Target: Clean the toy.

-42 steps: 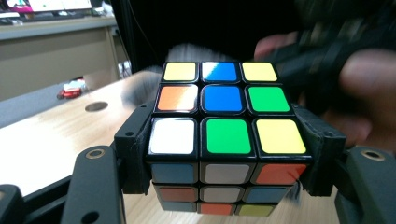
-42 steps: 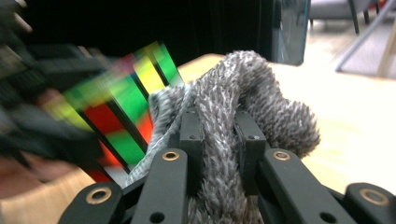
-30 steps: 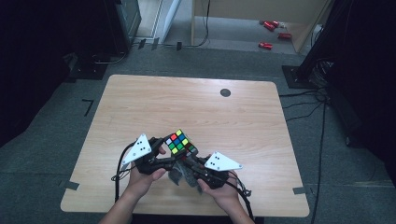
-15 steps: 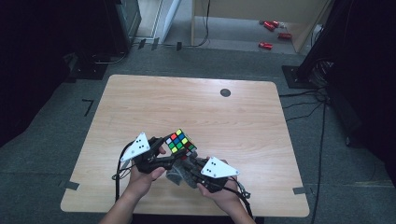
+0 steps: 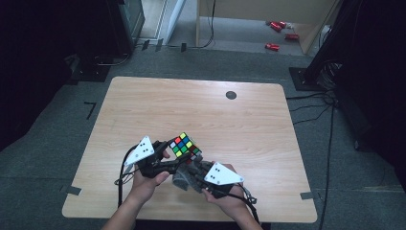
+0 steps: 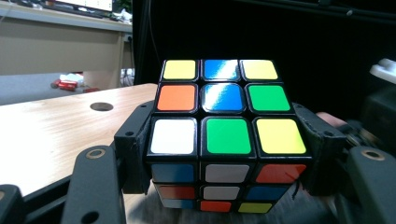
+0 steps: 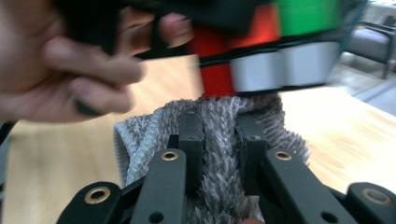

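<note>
A scrambled Rubik's cube (image 5: pixel 185 145) (image 6: pixel 224 135) is held just above the table's front middle, with my left gripper (image 5: pixel 168 155) (image 6: pixel 223 154) shut on its two sides. Its top face shows yellow, blue, orange, green and white stickers. Directly below and right of it, my right gripper (image 5: pixel 187 176) (image 7: pixel 224 140) is shut on a fuzzy grey cloth (image 5: pixel 181 179) (image 7: pixel 219 140). The cloth presses up against the cube's underside (image 7: pixel 261 51), which looks blurred in the right gripper view.
The wooden table (image 5: pixel 201 110) has a round dark cable hole (image 5: pixel 231 95) near its far edge. Beyond the table, red objects (image 5: pixel 277 28) lie on the floor by a wooden frame. Cables run across the floor at the right.
The right gripper with the cloth has shifted slightly right and toward me under the cube. The cube and left gripper have stayed nearly still.
</note>
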Demonstrator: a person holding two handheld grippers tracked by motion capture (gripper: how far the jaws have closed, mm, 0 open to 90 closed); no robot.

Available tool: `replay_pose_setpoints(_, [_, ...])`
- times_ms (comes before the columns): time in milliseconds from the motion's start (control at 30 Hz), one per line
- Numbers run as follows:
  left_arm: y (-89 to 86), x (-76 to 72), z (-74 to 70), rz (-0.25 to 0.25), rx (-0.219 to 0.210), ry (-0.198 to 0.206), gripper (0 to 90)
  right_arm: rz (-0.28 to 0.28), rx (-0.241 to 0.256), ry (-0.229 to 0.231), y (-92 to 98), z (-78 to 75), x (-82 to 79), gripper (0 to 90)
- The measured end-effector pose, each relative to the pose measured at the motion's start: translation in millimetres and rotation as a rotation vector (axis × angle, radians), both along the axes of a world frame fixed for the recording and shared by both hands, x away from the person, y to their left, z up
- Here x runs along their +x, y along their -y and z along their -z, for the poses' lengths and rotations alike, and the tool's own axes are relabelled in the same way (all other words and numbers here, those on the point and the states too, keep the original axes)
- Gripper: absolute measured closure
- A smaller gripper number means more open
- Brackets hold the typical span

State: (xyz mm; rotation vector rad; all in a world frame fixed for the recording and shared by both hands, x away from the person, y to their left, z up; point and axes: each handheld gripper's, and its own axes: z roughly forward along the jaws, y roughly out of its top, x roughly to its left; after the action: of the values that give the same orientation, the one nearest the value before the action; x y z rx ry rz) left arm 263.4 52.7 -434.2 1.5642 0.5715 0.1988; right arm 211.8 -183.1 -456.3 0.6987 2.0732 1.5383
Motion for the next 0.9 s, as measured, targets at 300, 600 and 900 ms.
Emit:
replay_pose_setpoints(300, [0.9, 1.4, 1.3, 0.012, 0.009, -0.017, 35.2, 0.051, -0.016, 0.018, 0.7, -0.4, -1.6, 77.3])
replay_pose_setpoints(600, [-1.6, 5.7, 1.4, 0.014, 0.009, -0.062, 35.2, 0.06, 0.031, 0.004, 9.3, -1.3, 3.1, 77.6])
replay_pose_setpoints(900, [-4.0, 8.2, 2.0, -0.002, 0.017, -0.079, 35.2, -0.021, -0.054, 0.007, -11.8, 5.1, -4.7, 77.4])
